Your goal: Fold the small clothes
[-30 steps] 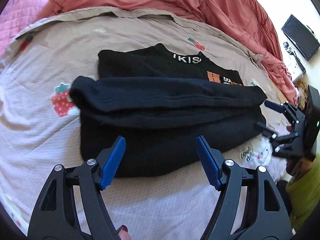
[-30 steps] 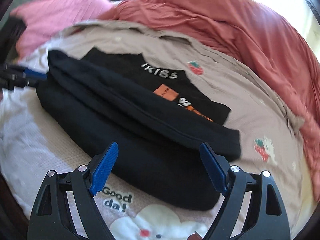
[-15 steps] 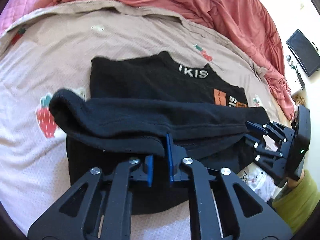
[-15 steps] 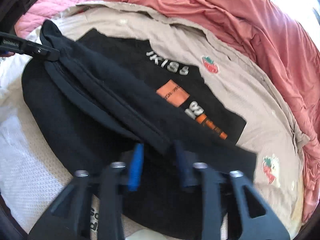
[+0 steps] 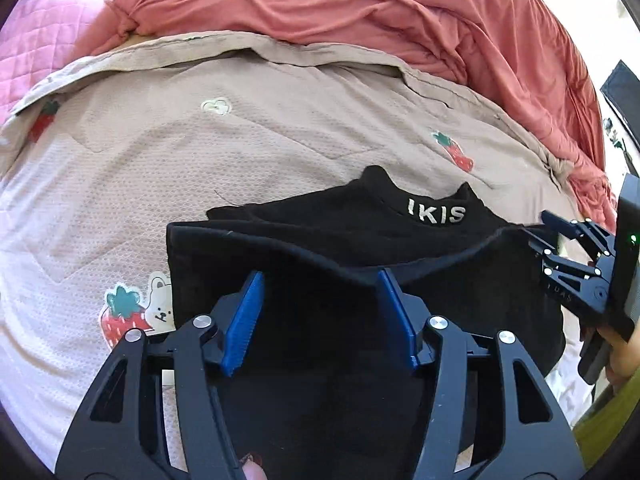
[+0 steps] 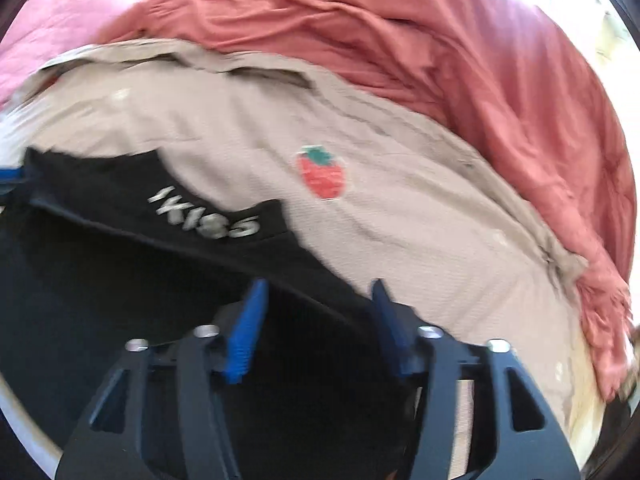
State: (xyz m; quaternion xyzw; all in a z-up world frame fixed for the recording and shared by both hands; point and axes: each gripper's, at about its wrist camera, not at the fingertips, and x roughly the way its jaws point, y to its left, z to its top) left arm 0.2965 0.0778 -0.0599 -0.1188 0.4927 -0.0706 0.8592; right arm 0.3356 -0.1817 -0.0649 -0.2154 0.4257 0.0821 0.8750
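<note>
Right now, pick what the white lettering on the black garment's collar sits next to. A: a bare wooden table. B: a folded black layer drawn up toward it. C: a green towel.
B: on the black garment, a folded edge lies just below the white lettering, on the strawberry-print bedcover.

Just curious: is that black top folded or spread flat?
Folded: the black top has its lower half doubled up, stopping just below the lettered collar.

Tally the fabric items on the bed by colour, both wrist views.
Black: 1, the black top
Beige: 1, the strawberry-print blanket
Coral red: 1, the duvet
Pink: 1, the quilted cover
Total: 4
</note>
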